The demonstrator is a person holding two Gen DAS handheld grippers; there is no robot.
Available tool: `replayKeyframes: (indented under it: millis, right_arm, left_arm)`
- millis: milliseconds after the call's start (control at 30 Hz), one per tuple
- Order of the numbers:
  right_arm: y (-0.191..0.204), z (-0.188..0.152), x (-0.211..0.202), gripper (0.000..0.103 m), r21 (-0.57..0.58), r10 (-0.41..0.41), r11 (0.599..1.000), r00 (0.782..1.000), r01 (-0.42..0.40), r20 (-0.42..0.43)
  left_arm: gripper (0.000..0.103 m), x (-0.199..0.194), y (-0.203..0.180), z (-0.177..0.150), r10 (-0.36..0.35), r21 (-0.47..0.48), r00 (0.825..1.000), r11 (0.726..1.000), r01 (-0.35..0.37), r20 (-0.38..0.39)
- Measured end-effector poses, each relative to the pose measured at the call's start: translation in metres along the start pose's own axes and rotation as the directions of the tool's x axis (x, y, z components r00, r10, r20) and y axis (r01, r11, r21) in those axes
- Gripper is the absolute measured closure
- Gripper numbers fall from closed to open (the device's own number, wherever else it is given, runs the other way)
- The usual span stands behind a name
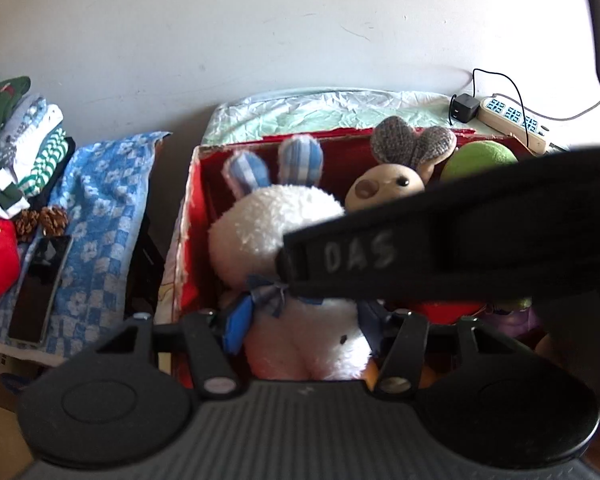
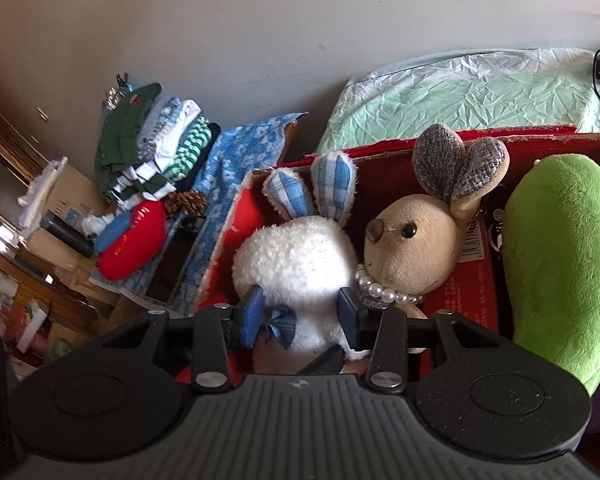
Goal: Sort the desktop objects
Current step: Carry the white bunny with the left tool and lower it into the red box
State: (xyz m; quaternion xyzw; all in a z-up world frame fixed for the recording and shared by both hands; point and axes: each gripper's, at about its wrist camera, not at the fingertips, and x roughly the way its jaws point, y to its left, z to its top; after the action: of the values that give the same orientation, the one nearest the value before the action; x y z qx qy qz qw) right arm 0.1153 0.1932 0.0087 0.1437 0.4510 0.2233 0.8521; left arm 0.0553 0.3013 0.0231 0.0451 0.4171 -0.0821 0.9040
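Gripping the white rabbit (image 2: 296, 264) over the red box (image 2: 540, 136), both grippers' fingers (image 2: 252, 316) close.

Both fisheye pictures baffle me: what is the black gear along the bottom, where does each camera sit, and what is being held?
No robot here: a person carries handheld tongs in each hand, each with a camera looking along its two blue fingers. The black gear at the bottom is the tool's body.

Left-wrist view: the left tongs sit around the white bunny, body between the fingers. The black bar marked "DAS" is probably the other tool crossing the lens.

Right-wrist view: the right tongs flank the same white bunny near its bow.

The bunny sits in a red box with a tan bunny and a green plush. Folded clothes lie to the left.
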Motion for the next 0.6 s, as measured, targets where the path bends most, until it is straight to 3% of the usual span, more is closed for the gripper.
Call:
replayKeyframes:
  millis: [200,300,600]
  right_arm:
    - [-0.013,0.005,0.008,0.067,0.043,0.021,0.999,1.0,-0.02,-0.022]
    - [-0.011,0.005,0.004,0.064,0.03,0.028,0.999,0.999,-0.028,-0.018]
    - [-0.023,-0.002,-0.019,0.063,0.079,0.053,0.995,0.998,-0.057,0.04]
  left_arm:
    - [0.045,0.003,-0.003,0.001,0.006,0.013,1.0,1.0,-0.007,0.012]
    - [0.034,-0.001,-0.001,-0.001,-0.019,0.011,1.0,1.0,0.019,0.014]
    - [0.033,-0.036,0.025,-0.024,-0.138,-0.071,0.988,0.987,0.143,0.07]
